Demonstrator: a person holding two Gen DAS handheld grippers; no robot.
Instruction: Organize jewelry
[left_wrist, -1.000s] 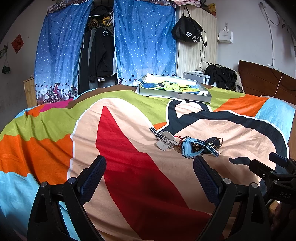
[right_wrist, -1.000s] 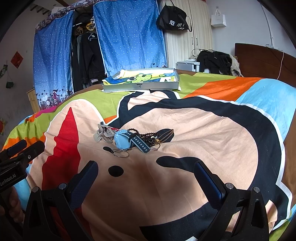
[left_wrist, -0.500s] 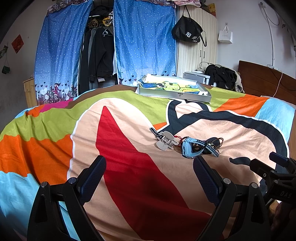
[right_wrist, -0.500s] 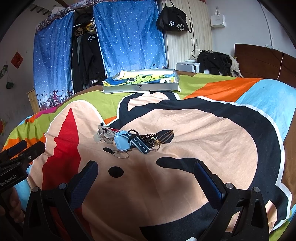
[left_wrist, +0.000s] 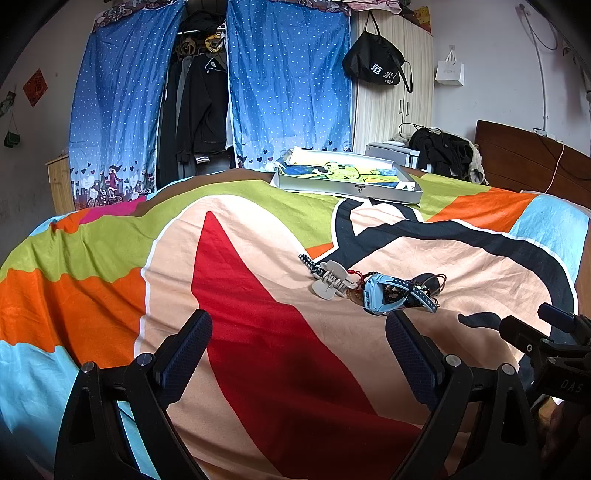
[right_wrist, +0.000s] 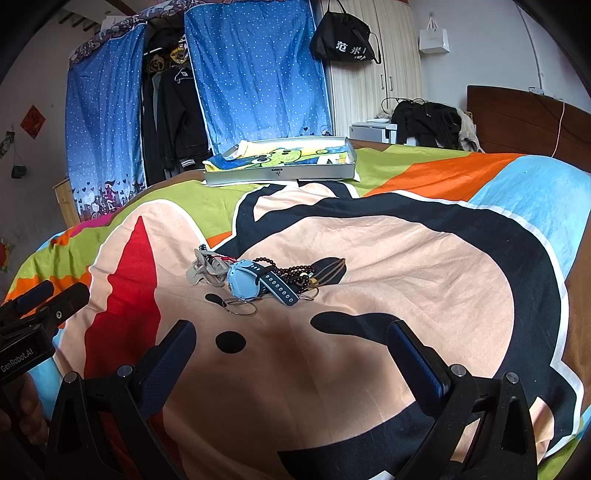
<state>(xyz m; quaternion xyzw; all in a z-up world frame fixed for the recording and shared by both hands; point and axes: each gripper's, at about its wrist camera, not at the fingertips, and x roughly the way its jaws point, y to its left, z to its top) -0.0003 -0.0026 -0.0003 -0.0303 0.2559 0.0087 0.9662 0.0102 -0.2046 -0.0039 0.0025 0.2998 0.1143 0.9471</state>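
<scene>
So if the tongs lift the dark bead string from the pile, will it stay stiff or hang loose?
Probably loose: the dark bead string lies in curved loops. It seems tangled under the blue watch strap, so it may drag that along. Small round beads could slip from the fingertips.

left claw (left_wrist: 297, 341) spread wide, right claw (right_wrist: 291, 350) spread wide, both empty

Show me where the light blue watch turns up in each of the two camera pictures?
Left wrist view: the light blue watch lies right of centre on the bedspread, just beyond the right finger's tip.
Right wrist view: the watch lies left of centre, in the jewelry pile.
Shared landmark: the silver tray at the bed's far edge.
</scene>
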